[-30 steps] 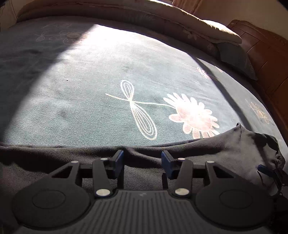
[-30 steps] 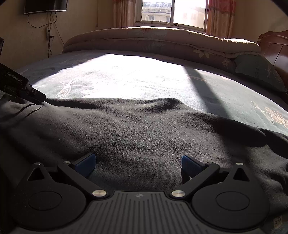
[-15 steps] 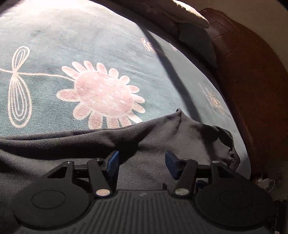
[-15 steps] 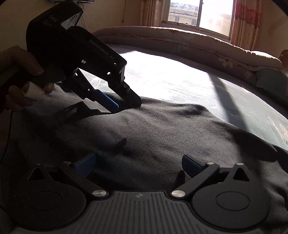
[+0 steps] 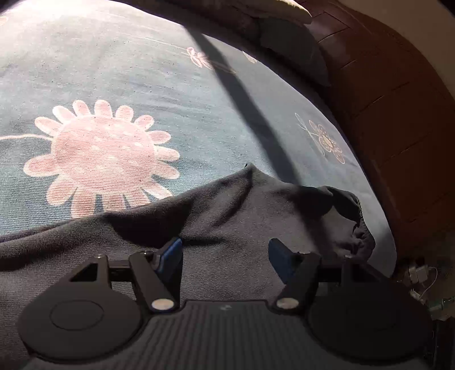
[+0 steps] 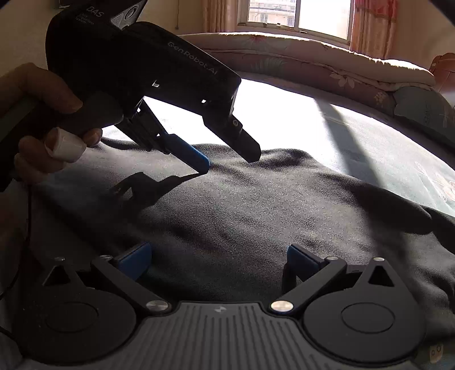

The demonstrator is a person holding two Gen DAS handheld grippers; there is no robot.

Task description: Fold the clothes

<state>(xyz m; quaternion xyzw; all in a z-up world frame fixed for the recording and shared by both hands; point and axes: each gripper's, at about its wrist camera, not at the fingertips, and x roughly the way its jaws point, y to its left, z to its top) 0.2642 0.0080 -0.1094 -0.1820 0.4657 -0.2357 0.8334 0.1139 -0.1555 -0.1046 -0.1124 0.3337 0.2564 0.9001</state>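
Opening left gripper [image 5: 224, 256] over garment [image 5: 241, 216], empty, aiming for 2 o'clock cuff [image 5: 355, 227]; right gripper [image 6: 219, 259] released

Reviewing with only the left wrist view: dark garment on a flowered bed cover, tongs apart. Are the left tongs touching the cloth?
Observer: Right wrist view: the left tongs are opening, one blue tip down on the dark garment, nothing pinched.
Reviewer: The right tongs?
Observer: The right tongs hang open, low over the same garment, empty.
Reviewer: Beyond the bed?
Observer: A sunlit window behind a folded quilt.
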